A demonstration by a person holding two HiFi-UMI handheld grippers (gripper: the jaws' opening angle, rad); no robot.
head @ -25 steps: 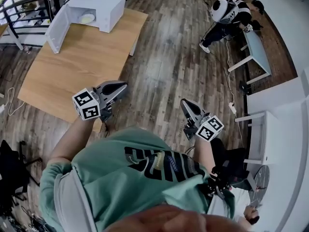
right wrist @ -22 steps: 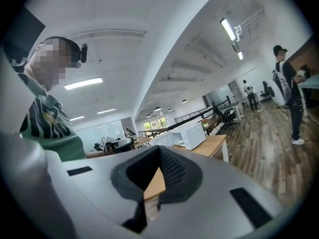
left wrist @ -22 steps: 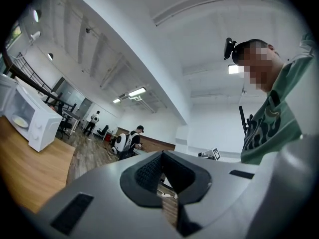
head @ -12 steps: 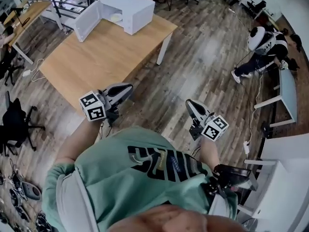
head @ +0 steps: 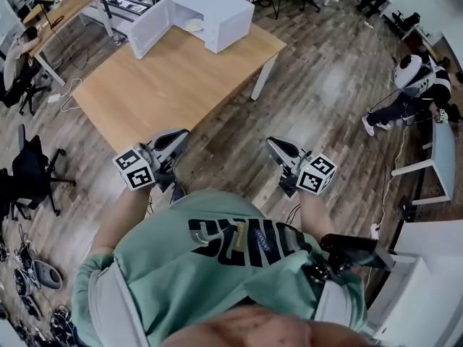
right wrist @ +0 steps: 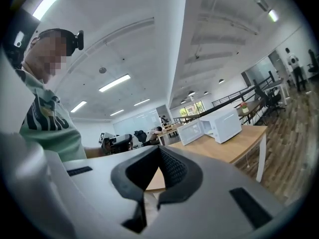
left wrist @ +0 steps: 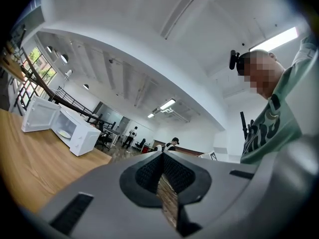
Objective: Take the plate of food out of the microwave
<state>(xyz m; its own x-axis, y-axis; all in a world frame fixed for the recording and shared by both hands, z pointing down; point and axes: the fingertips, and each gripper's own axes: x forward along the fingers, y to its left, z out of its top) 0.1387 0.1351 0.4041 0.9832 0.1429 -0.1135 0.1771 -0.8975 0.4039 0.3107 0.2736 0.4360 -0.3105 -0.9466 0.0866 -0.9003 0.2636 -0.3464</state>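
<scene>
Plate [head: 194, 25] sits in the open microwave [head: 224, 9]; left tool [head: 182, 134] and right tool [head: 270, 144] both pressed together.

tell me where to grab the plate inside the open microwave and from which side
Probably the near rim of the plate, coming in level through the open front of the microwave, where its door stands swung out. The plate lies flat inside with walls on every other side, so only that edge seems reachable. Its rim shape is too small to judge here.
</scene>
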